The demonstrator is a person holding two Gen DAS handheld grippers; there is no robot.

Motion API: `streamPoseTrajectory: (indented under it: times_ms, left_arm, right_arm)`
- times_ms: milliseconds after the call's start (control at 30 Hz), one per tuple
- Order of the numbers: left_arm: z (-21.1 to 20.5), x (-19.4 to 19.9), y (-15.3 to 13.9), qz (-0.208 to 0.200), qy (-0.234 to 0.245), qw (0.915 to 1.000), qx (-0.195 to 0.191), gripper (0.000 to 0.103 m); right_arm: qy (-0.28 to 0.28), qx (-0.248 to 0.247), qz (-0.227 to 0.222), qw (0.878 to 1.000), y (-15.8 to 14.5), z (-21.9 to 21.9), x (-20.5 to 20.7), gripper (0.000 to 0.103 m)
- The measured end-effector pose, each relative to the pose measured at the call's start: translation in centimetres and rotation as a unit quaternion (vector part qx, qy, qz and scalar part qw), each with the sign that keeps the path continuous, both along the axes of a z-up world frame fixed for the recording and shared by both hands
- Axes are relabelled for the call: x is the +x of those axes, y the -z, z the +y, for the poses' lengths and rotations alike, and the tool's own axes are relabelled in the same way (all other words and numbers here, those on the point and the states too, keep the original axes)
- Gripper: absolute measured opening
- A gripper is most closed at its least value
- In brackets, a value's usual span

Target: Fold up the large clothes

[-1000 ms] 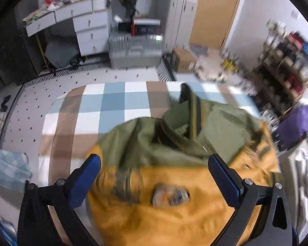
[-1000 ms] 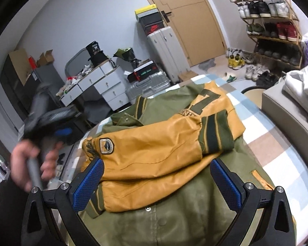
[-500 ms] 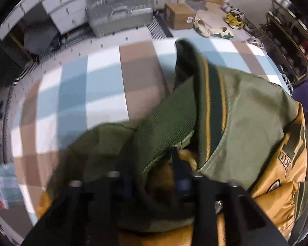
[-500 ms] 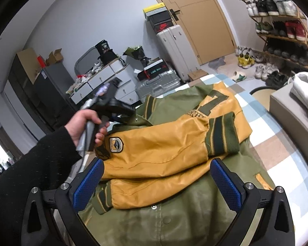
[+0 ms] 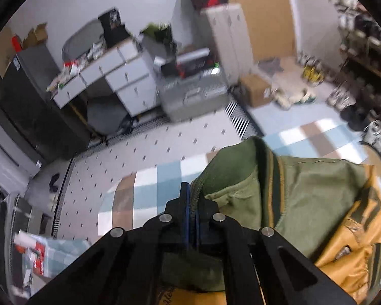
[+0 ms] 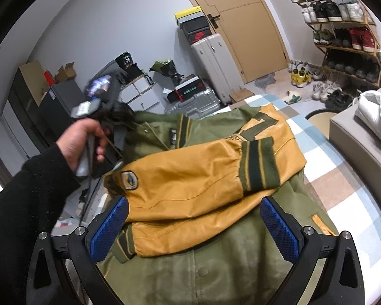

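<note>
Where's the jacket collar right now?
Left wrist view, centre: the ribbed green collar is pinched in the shut left gripper, raised off the checked blanket. Right wrist view shows it upper left, beside the person's hand.

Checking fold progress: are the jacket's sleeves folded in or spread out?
Folded in: both mustard sleeves lie crossed over the green jacket front.

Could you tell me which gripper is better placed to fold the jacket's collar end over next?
Left. The left gripper is shut on the jacket at its collar edge and has it lifted. The right gripper hangs open above the yellow sleeve, holding nothing.
</note>
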State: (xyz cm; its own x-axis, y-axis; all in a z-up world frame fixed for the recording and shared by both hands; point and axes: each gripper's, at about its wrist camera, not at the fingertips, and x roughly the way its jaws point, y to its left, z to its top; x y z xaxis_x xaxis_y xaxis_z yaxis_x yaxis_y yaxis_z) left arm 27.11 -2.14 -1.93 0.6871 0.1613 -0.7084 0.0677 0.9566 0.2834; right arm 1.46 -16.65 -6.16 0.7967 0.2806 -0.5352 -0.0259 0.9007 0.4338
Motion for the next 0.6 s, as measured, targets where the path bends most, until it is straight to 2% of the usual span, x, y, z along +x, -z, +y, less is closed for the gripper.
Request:
streamPoseTrajectory:
  times_ms: [167, 300, 433, 500, 600]
  left_arm:
    - [-0.1, -6.0, 0.4, -0.038, 0.042, 0.9984, -0.004, 0.0]
    - [1.2, -8.8, 2.0, -0.042, 0.054, 0.9974, -0.024, 0.0]
    - [3.1, -5.9, 2.7, -0.011, 0.047, 0.996, -0.076, 0.0]
    - [3.1, -4.8, 2.8, -0.01, 0.051, 0.9955, -0.079, 0.0]
    - [2.1, -4.3, 3.0, -0.009, 0.065, 0.9945, -0.081, 0.0]
  right_arm:
    - [0.009, 0.005, 0.006, 1.0, 0.3, -0.7, 0.2, 0.103]
    - [0.002, 0.028, 0.017, 0.999, 0.6, -1.2, 0.5, 0.103]
    - [-0.017, 0.034, 0.019, 0.999, -0.6, -0.9, 1.5, 0.103]
    - [-0.027, 0.03, 0.007, 0.999, -2.0, -0.8, 2.7, 0.103]
    - [-0.053, -0.024, -0.014, 0.998, -4.6, 0.5, 7.4, 0.103]
